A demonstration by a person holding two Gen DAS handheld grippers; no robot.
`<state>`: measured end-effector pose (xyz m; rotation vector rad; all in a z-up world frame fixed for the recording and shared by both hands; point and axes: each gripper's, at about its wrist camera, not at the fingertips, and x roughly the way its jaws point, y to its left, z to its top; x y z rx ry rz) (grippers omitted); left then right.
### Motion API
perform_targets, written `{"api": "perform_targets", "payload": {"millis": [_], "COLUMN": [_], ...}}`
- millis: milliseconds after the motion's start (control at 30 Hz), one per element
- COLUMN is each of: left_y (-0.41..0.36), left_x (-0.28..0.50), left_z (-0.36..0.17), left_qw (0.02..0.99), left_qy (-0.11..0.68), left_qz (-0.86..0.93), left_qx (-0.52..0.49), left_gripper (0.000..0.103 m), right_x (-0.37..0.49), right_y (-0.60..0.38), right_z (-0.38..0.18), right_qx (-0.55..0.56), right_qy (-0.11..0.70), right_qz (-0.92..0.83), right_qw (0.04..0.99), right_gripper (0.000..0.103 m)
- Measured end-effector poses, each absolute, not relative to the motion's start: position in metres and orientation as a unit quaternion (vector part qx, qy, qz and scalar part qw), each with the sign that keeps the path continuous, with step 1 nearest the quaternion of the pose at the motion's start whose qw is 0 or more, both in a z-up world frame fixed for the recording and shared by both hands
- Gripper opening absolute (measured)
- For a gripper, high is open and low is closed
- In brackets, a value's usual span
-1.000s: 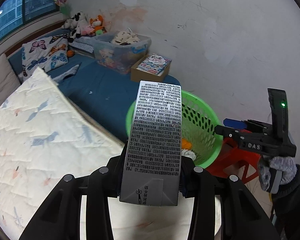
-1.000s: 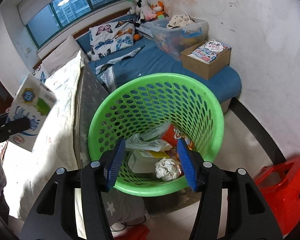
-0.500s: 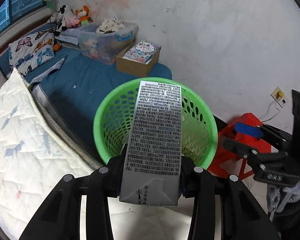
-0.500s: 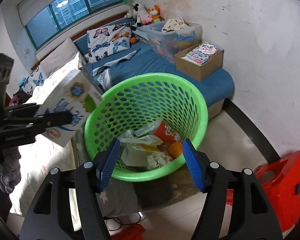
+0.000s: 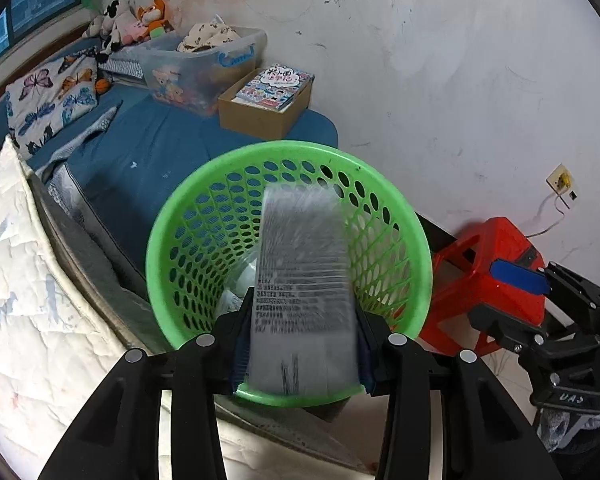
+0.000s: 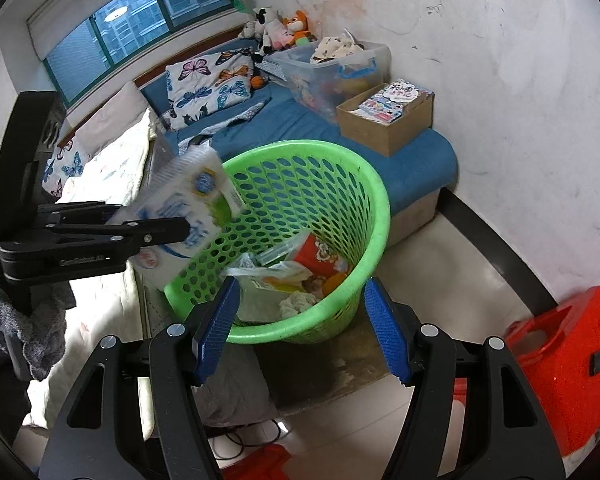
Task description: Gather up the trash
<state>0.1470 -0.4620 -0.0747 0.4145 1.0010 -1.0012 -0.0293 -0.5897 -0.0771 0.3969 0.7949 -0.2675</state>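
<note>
1. at the left of the right wrist view, the left gripper [image 6: 180, 228] is clamped on a white, blue-printed milk carton [image 6: 188, 216], held tilted over the near-left rim of the round green perforated plastic basket [image 6: 376, 216].
2. in the middle of that view the basket already holds crumpled paper, clear wrappers and a red packet, so part of the collecting looks done; the carton is not yet dropped in.
3. at the bottom centre, the right gripper [image 6: 300, 328] is spread and grasping nothing, its blue pads flanking the basket's near rim, angled downward.
4. in the left wrist view, the carton [image 5: 304, 292] rises blurred from bottom centre, pointing steeply into the basket [image 5: 172, 240].
</note>
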Motion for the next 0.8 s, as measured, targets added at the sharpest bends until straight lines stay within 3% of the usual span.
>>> {"api": "perform_targets", "payload": {"millis": [367,567,800], "left_y": [-0.456,-0.43,-0.386], "left_x": [0.143,0.141,0.136], "left_z": [-0.073,-0.061,-0.04], "left_qw": [0.743,0.754,0.78], "left_qy": [0.456,0.451,0.432], "left_qz": [-0.454,-0.448,-0.432], "left_qx": [0.183,0.165,0.139], "left_gripper": [0.052,0.052,0.063], "right_x": [-0.033,-0.034,-0.033], "right_y": [-0.586,-0.578,-0.561], "right_z": [-0.075,-0.069,-0.057], "right_qx": [0.192,0.191,0.192], "right_qy": [0.38,0.374,0.364], "right_qz": [-0.127,-0.12,-0.105], "right_qw": [0.896,0.9,0.905], "right_gripper": [0.066,0.066,0.069]}}
